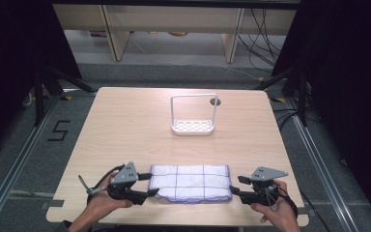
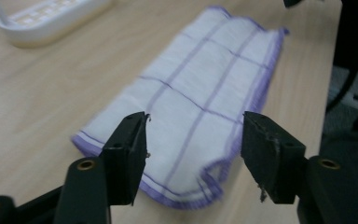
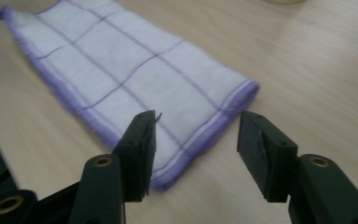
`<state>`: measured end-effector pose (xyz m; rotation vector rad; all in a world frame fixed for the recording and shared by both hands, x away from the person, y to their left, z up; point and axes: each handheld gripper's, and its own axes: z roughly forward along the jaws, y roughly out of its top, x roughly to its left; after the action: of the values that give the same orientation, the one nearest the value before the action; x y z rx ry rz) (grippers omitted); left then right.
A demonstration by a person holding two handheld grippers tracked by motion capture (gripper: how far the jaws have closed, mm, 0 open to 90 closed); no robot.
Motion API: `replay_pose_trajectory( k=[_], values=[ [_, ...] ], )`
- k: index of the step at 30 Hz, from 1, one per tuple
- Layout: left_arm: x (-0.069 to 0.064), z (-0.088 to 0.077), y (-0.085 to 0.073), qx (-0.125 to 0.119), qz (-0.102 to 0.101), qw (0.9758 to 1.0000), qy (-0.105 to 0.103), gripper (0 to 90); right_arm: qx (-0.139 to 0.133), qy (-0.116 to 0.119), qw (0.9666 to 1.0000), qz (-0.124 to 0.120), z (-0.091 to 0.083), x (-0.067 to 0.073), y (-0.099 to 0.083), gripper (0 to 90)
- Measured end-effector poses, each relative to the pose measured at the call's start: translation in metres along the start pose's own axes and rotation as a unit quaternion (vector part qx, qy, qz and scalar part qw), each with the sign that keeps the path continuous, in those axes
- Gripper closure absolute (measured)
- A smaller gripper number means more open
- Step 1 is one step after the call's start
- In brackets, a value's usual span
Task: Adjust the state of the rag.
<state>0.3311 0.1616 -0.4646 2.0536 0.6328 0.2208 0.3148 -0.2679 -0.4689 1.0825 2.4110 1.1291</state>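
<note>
I hold my left gripper [image 1: 147, 187] and right gripper [image 1: 235, 187], jaws wide, at both ends of the folded cloth [image 1: 191, 182] near the counter's [image 1: 125, 125] front edge, probably to grasp it.

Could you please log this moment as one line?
left gripper: open, at cloth's left end | right gripper: open, at right end | rack: beyond
</note>
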Motion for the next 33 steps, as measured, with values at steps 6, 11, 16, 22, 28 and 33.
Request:
replay_pose_trajectory(
  k=[6,11,16,22,28,33],
  values=[
    [0.040,0.018,0.004,0.038,-0.045,0.9962,0.064,42.7,0.007,-0.034,0.9987,0.037,0.017,-0.024,0.016,44.8],
    [0.055,0.036,0.002,0.059,-0.058,0.9942,0.068,46.1,0.023,-0.042,0.9985,0.029,0.037,-0.034,0.028,45.6],
    [0.058,0.046,0.004,0.066,-0.057,0.9940,0.065,45.9,0.024,-0.041,0.9984,0.029,0.045,-0.036,0.031,45.3],
    [0.058,0.058,0.005,0.084,-0.052,0.9933,0.059,47.2,0.038,-0.038,0.9977,0.041,0.054,-0.033,0.030,43.5],
    [0.057,0.065,0.001,0.102,-0.043,0.9923,0.055,48.2,0.032,-0.037,0.9981,0.037,0.066,-0.030,0.032,42.9],
    [0.054,0.069,-0.004,0.112,-0.032,0.9918,0.053,53.4,0.063,-0.038,0.9967,0.035,0.070,-0.027,0.034,43.8]
  ],
)
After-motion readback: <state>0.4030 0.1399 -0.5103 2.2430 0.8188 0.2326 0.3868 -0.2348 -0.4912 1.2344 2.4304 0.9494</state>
